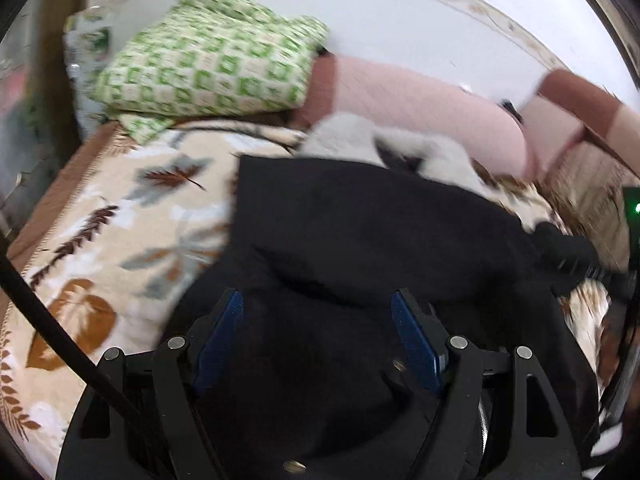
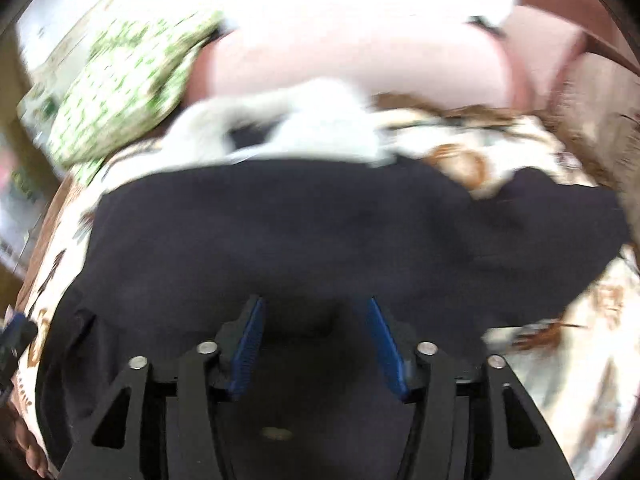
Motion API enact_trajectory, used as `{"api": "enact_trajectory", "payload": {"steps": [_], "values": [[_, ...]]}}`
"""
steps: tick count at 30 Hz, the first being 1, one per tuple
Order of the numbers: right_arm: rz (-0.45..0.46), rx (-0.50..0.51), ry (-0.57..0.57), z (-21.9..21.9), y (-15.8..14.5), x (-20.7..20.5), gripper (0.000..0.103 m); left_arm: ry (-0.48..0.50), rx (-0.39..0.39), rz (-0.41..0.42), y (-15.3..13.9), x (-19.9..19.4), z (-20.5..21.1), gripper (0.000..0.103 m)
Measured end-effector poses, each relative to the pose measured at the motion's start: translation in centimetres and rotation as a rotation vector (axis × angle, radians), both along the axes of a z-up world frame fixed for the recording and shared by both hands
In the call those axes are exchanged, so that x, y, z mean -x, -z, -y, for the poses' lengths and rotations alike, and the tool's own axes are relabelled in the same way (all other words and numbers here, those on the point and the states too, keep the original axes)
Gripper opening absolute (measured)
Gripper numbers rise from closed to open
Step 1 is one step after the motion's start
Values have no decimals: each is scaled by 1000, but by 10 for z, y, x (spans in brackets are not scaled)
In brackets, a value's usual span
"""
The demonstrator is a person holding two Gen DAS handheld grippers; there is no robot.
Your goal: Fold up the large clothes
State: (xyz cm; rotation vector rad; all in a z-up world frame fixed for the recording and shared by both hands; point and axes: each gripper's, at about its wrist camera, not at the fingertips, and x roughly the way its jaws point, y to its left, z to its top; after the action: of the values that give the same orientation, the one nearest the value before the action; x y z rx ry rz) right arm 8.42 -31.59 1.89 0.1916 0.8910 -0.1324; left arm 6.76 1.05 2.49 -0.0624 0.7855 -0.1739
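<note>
Grippers — left (image 1: 318, 300), right (image 2: 316, 306) — apart above black garment (image 1: 360, 220)

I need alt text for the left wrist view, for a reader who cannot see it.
A black garment lies on a leaf-patterned bedspread, under the open left hand-held gripper. Behind sit a green-checked pillow and a pink bolster.

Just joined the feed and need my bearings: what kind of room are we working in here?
Most likely a bedroom, working on a bed. The black garment lies on a leaf-print bedspread, with a green-checked pillow and a pink bolster against a white wall.
</note>
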Motion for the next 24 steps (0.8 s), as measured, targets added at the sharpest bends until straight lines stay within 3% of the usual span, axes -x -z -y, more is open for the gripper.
{"api": "enact_trajectory", "payload": {"steps": [4, 7, 11, 16, 21, 24], "values": [[-6, -28, 243, 110, 8, 31, 71, 57, -52, 17, 5, 9, 24, 76], [20, -131, 430, 194, 25, 56, 71, 78, -76, 36, 5, 13, 34, 76], [52, -303, 580, 271, 53, 65, 72, 90, -78, 34, 9, 10, 36, 79], [125, -494, 709, 320, 82, 55, 76, 103, -97, 11, 21, 3, 40, 79], [148, -562, 757, 344, 100, 32, 77, 121, -124, -1, 30, 0, 45, 79], [168, -545, 786, 351, 104, 23, 77, 127, -138, -6, 33, -1, 47, 79]]}}
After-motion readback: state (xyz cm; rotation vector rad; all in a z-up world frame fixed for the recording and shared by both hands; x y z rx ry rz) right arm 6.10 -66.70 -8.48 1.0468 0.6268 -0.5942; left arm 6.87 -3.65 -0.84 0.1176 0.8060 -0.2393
